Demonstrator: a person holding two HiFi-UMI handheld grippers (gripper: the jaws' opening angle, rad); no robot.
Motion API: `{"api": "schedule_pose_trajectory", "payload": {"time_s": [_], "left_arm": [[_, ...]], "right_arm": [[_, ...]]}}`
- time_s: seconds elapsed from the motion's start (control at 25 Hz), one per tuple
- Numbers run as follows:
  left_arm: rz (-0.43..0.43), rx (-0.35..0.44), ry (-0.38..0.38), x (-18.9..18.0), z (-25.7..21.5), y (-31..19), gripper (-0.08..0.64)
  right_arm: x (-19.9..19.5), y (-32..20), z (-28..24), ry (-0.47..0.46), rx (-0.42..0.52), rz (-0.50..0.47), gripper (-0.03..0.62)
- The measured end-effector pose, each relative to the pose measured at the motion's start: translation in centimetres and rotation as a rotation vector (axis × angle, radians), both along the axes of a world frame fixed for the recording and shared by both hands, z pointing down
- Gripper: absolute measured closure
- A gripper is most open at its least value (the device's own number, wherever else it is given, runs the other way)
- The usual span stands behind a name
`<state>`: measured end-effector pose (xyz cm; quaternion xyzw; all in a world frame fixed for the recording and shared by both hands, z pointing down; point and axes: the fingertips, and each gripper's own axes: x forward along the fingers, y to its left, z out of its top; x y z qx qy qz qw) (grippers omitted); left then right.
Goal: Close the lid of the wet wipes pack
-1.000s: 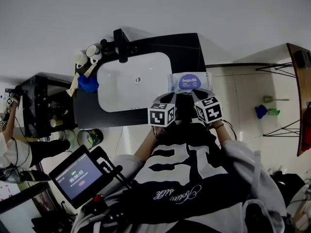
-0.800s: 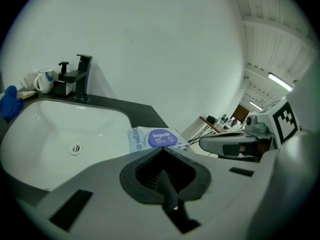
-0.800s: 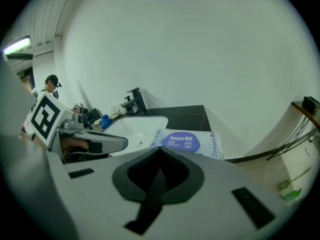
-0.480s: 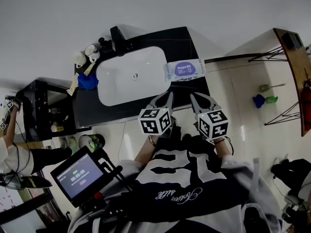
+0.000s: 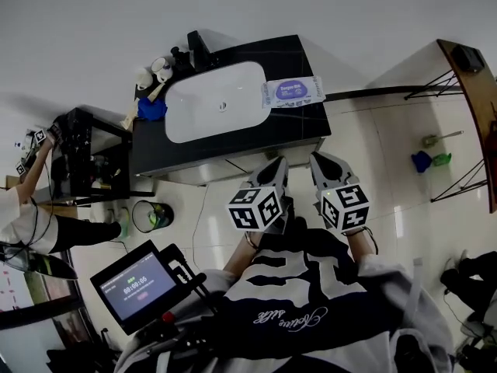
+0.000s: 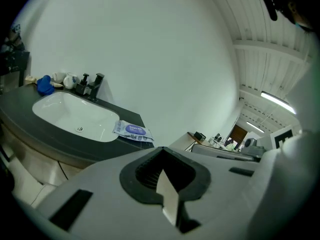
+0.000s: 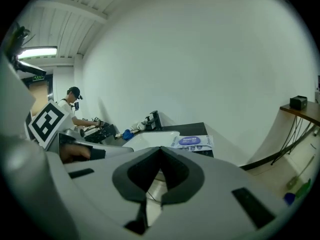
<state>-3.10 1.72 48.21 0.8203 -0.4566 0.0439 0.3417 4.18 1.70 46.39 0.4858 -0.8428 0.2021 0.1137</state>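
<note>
- Both grippers have drawn back from the counter since a second ago: they were over the wet wipes pack [image 5: 293, 92] then, and now sit close to the body, above the floor tiles [image 5: 388, 154].
- Left gripper [image 5: 278, 165]: jaws brought together at the tips, nothing between them.
- Right gripper [image 5: 320, 163]: same, tips meeting, empty.
- Pack lies flat on the dark counter [image 5: 303, 61], just right of the white basin [image 5: 213, 103], well apart from both grippers.
- Purple lid [image 5: 290, 90] looks flush with the pack. Likely already pressed shut, which would explain the retreat and the idle, empty jaws. Too small to confirm the seal.
- Counter's far left corner holds a black faucet [image 5: 198, 49], pale cups [image 5: 159, 68] and a blue cloth [image 5: 151, 109]. All sit away from the pack.
- Room: plain white wall, pale tiled floor, round bin [image 5: 151, 214] below the counter.
- Second person [image 5: 23, 208] works at a black rack on the left.
</note>
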Motion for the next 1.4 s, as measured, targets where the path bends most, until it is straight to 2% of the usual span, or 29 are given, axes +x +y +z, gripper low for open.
{"api": "schedule_pose_trajectory", "payload": {"time_s": [0.24, 0.52, 1.0, 1.4], "left_arm": [[-0.023, -0.012, 0.0, 0.1, 0.3, 3.8, 0.561], [-0.005, 0.09, -0.055, -0.5, -1.9, 4.2, 0.561], [0.056, 0.157, -0.017, -2.6, -3.5, 4.7, 0.561], [0.056, 0.157, -0.01, -3.3, -3.4, 4.6, 0.561]], "right_arm": [[-0.1, 3.2, 0.0, -0.024, 0.02, -0.003, 0.594], [-1.2, 4.8, -1.4, -0.044, 0.047, 0.007, 0.594], [-3.5, 5.2, -1.9, 0.001, 0.065, 0.041, 0.597], [-4.1, 5.5, -1.9, 0.011, 0.065, 0.048, 0.597]]}}
